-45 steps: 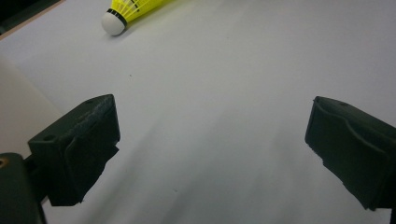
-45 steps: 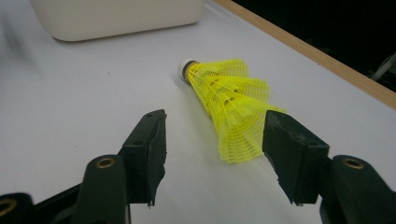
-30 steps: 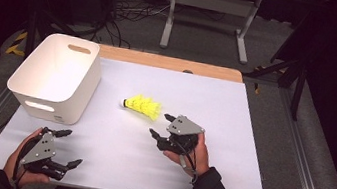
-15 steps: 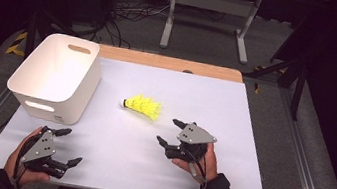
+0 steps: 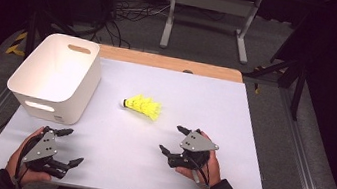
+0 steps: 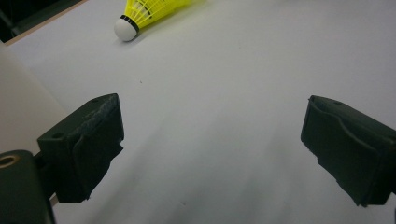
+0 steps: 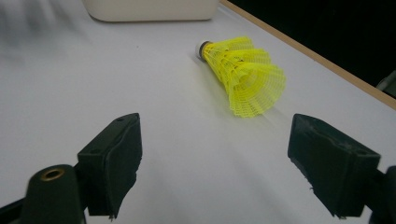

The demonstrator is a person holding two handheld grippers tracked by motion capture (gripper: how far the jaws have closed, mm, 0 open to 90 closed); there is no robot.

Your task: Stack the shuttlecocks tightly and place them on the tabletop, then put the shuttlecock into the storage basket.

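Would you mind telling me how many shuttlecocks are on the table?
1. The yellow shuttlecock lies on its side mid-table, right of the white bin. The bin's visible interior looks empty, though part is hidden.

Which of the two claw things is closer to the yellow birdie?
The right gripper, in the person's right hand: the shuttlecock lies just beyond its open fingers. The left gripper sits farther back, near the white bin.

Shuttlecock: bright yellow mesh skirt, white cork tip with a black band. Lies on its side on the white table, tip pointing left, skirt flared right. Free, nothing touching it, near the table's middle.
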